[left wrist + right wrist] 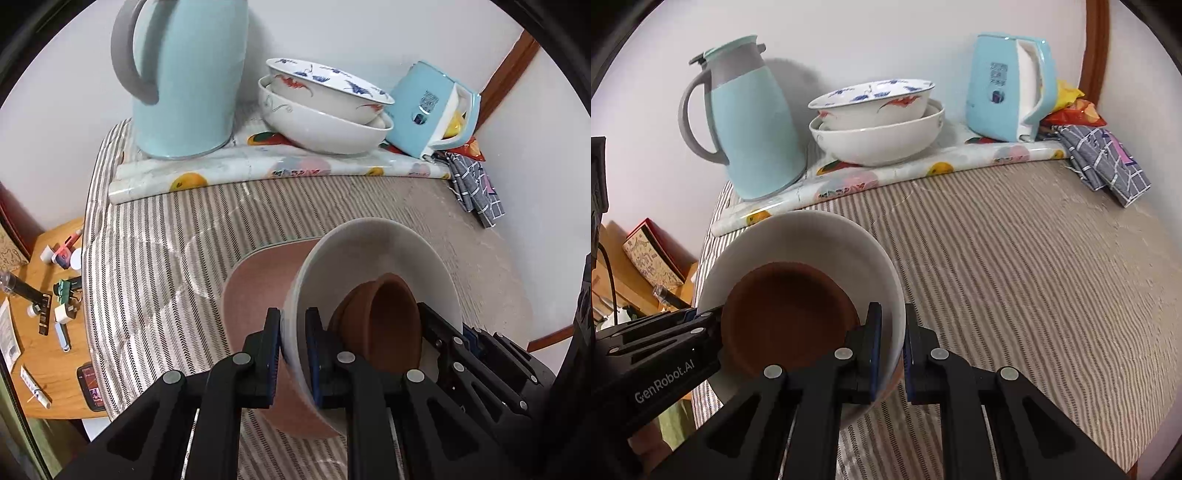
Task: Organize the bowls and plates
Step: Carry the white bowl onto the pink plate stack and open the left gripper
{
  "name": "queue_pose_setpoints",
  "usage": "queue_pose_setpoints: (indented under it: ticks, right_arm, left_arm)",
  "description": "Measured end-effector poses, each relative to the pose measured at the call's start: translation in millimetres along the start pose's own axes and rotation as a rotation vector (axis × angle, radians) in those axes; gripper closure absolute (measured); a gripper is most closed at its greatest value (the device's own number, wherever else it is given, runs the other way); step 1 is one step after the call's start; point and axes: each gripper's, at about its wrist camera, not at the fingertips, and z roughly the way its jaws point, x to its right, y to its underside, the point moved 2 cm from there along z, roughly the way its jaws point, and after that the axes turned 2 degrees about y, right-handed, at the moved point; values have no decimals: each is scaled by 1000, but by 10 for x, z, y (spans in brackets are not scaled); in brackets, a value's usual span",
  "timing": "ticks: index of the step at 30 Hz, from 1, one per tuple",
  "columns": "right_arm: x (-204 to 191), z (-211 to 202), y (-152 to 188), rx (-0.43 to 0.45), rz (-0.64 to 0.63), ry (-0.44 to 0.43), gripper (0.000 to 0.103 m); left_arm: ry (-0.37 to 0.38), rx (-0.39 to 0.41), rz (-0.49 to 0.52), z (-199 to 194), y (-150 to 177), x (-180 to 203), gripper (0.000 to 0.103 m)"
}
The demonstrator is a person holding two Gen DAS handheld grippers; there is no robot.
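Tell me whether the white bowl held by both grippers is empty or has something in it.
Not empty. A smaller brown bowl sits inside the white bowl; the left gripper and right gripper each clamp its rim.

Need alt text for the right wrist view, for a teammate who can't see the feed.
The right gripper is shut on the near rim of a white bowl holding a brown bowl; the left gripper clamps its opposite rim. Behind, on the striped tablecloth, stand a blue thermos jug, two stacked patterned bowls and a blue kettle.
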Motion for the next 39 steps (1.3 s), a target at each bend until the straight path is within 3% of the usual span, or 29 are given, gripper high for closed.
queue_pose_setpoints:
  ticks: [19, 35, 39]
  right_arm:
    - [-100, 258, 19, -46, -19, 2, 93]
    - [-78, 214, 23, -45, -26, -12, 91]
    - [-55, 103, -6, -19, -22, -14, 90]
  left_arm:
    - [-2, -28, -16, 190, -13, -164, 89]
    - [-2, -42, 8, 207, -8, -163, 88]
    - [-26, -9, 26, 116, -2, -145, 81]
